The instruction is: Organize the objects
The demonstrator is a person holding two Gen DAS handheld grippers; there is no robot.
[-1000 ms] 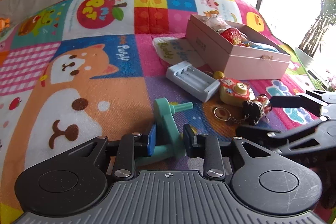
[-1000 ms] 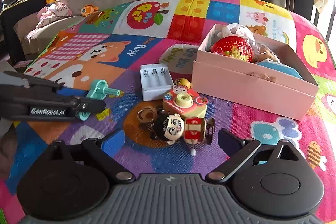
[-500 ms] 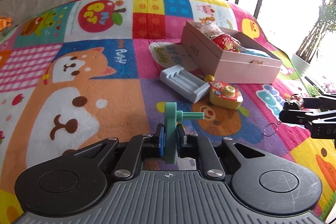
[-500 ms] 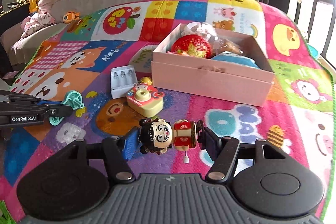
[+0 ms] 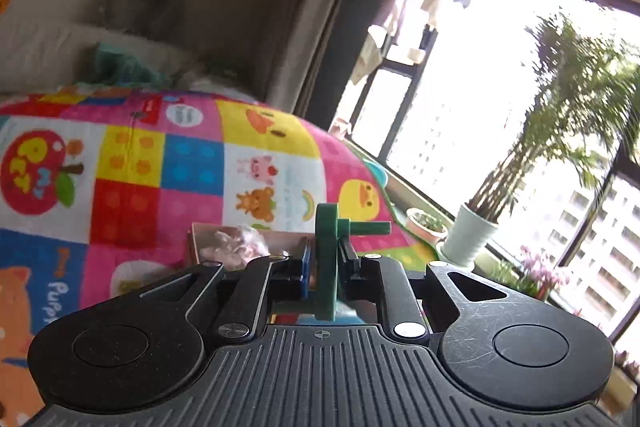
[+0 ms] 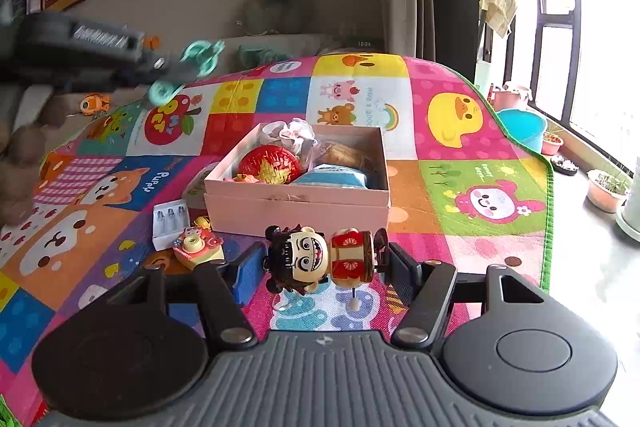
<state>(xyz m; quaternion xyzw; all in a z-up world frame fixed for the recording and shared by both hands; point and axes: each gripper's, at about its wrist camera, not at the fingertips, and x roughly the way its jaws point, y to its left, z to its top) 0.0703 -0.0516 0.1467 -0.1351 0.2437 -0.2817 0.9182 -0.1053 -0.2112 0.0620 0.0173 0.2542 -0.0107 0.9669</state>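
Observation:
My left gripper (image 5: 325, 267) is shut on a green plastic toy (image 5: 326, 259) with a peg sticking right, held high in the air; it shows blurred in the right wrist view (image 6: 188, 67). My right gripper (image 6: 320, 267) is shut on a doll keychain (image 6: 316, 259) with black hair and a red body, held above the mat. The open pink box (image 6: 296, 199) with several toys inside stands on the mat just beyond the doll; its far corner shows behind the left fingers (image 5: 196, 239).
A white battery charger (image 6: 170, 221) and a camera-shaped toy (image 6: 196, 247) lie on the colourful play mat (image 6: 460, 187) left of the box. Flower pots (image 6: 606, 189) and a blue basin (image 6: 522, 127) stand along the window at right.
Both grippers have lifted their toys well above the mat. The left gripper rose high and tilted up. The right gripper moved the doll nearer the pink box.

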